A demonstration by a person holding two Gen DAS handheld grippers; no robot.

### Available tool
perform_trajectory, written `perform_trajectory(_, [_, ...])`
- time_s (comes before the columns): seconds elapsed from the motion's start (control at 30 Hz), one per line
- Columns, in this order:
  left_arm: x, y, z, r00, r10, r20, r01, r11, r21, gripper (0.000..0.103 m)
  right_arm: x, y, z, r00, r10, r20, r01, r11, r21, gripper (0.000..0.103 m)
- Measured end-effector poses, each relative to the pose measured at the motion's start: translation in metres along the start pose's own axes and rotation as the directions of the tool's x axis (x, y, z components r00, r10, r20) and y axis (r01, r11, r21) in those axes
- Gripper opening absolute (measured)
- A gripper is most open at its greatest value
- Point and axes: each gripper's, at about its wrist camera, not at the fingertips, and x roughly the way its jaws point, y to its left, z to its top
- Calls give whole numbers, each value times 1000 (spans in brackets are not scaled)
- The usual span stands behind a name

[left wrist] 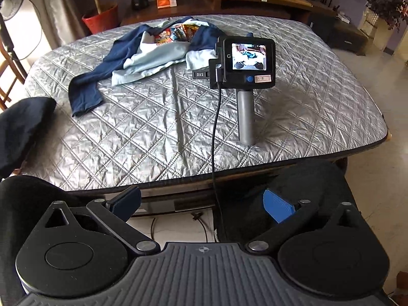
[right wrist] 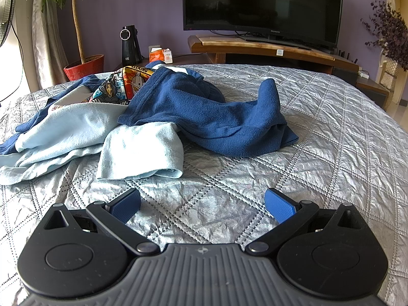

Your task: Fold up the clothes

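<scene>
The folding has not begun, as far as these views show. The shirt [right wrist: 107,127], pale blue with dark blue sleeves and a coloured print on the chest, lies crumpled on the far-left part of the quilted silver surface [left wrist: 165,127], which looks like a padded counter or a mattress; I cannot tell which. One dark blue sleeve [left wrist: 86,94] stretches out toward the near-left side, the other sleeve [right wrist: 216,122] is bunched in a heap on the right of the shirt, and the pale hem is turned over on itself. Nothing is flat or squared.

The right hand-held gripper [right wrist: 202,205] is seen in the left view standing on its handle on the surface, just beside the shirt. Its fingers are spread wide and hold nothing; its blue pads [right wrist: 279,207] hover just before the folded pale hem without touching it. The left hand-held gripper [left wrist: 201,205] is also spread and empty, and it is back from the near edge of the surface, well apart from the shirt.

I judge that everything is left to do: spread the shirt flat, pull both sleeves straight, bring them inward, and fold the body.
</scene>
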Motion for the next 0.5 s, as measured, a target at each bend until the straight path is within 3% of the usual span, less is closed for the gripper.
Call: perform_trajectory(0.5, [-8, 1, -2, 1000, 4, 11, -4, 1000, 6, 103, 0, 0, 0, 1000, 0, 0, 0, 1000, 0, 103])
